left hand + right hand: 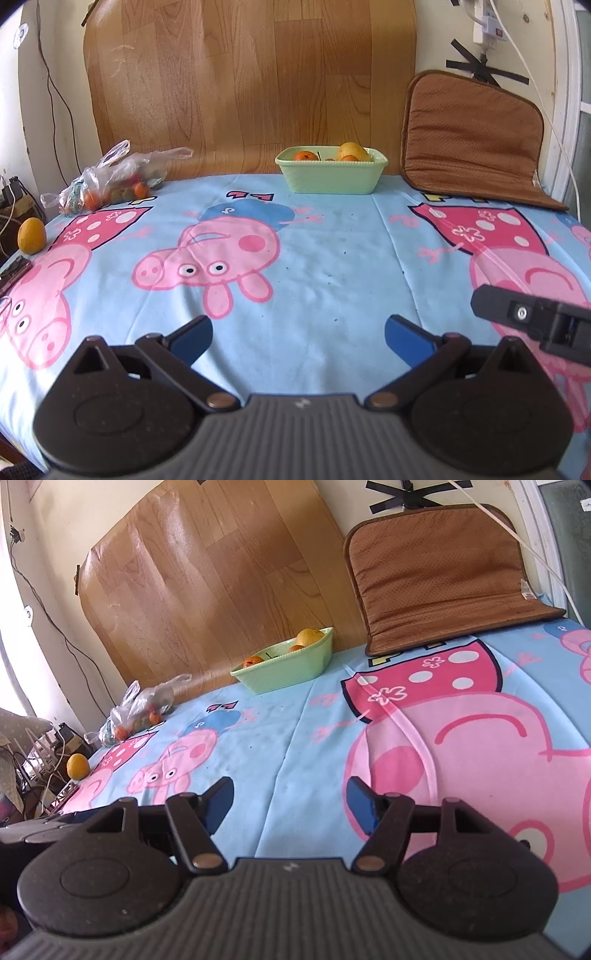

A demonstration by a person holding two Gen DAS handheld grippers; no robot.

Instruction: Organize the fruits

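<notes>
Left wrist view: left hand-held gripper (298, 338) wide open, empty, low over counter (332, 258); right hand-held gripper (290, 805) likewise. Green bowl (331, 177) far, collecting fruit; stray lemon (31, 235) far left, likely next.

Both wrist views sit low over the worktop (314, 258), facing the back wall; right view tilted. Shared: green basin (331, 173) (284, 666), brown cushion (469, 136) (439, 579).
</notes>
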